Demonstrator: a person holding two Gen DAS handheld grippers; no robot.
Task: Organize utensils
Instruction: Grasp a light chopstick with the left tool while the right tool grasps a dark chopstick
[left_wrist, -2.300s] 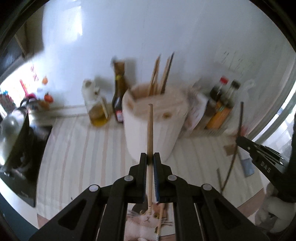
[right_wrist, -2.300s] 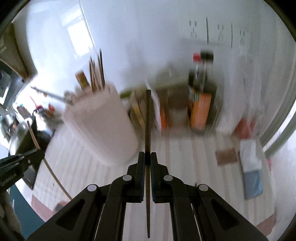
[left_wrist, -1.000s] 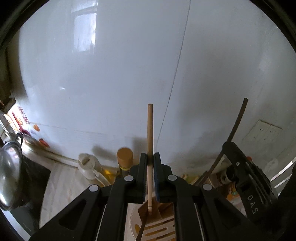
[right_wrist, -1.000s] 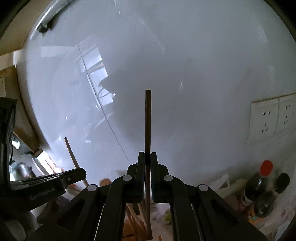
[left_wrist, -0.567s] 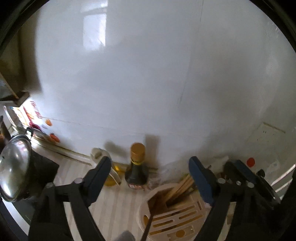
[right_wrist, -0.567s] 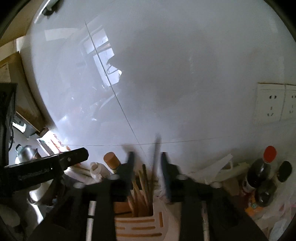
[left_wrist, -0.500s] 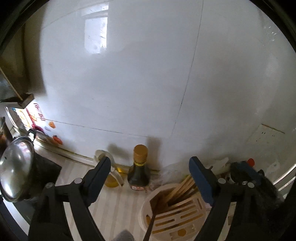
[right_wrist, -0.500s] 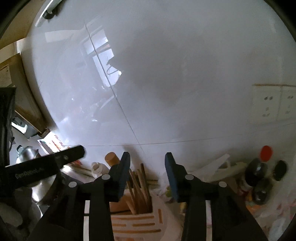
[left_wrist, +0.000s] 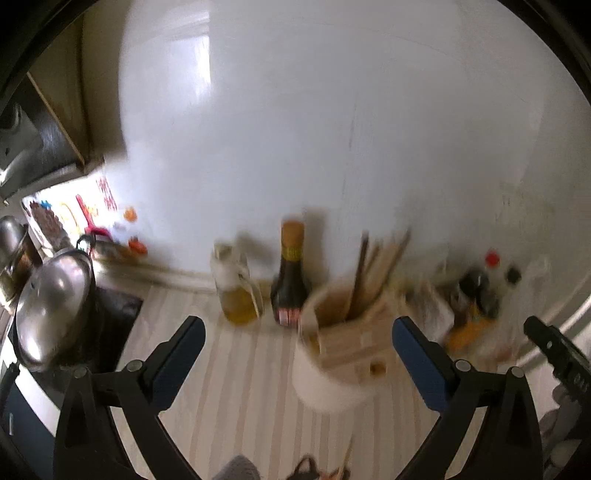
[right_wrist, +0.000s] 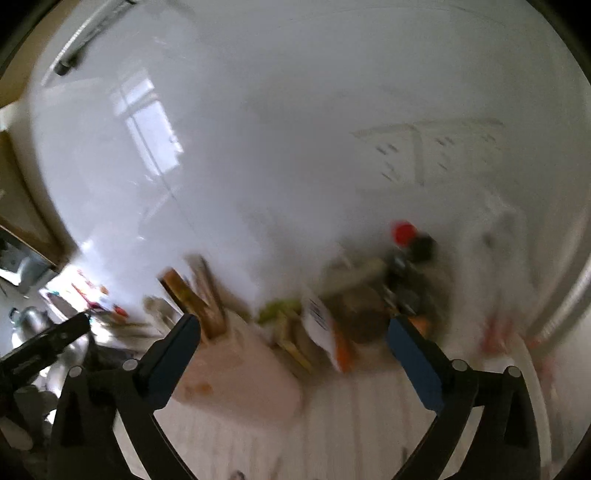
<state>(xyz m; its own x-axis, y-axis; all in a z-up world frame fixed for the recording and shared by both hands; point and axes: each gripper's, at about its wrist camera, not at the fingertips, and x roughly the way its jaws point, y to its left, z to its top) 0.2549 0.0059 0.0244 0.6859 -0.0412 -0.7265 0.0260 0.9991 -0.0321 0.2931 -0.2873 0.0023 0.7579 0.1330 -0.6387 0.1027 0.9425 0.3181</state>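
Observation:
A white utensil holder (left_wrist: 334, 373) with a slotted wooden top stands on the striped counter. Several wooden chopsticks (left_wrist: 373, 273) stick up out of it. My left gripper (left_wrist: 295, 339) is wide open and empty, back from the holder and above the counter. In the right wrist view the holder (right_wrist: 236, 373) and its chopsticks (right_wrist: 201, 295) sit at the lower left, blurred. My right gripper (right_wrist: 291, 338) is wide open and empty. The tip of the other gripper shows at each view's edge (left_wrist: 557, 354) (right_wrist: 48, 341).
A dark sauce bottle (left_wrist: 290, 280) and an oil bottle (left_wrist: 238, 290) stand behind the holder by the white wall. Dark bottles with red and black caps (right_wrist: 406, 258) and packets stand at the right. A steel pot lid (left_wrist: 51, 299) sits on a black stove at the left.
Both grippers let go of their chopsticks over the holder, opened wide, and have pulled back and tilted down. The chopsticks now stand in the holder.

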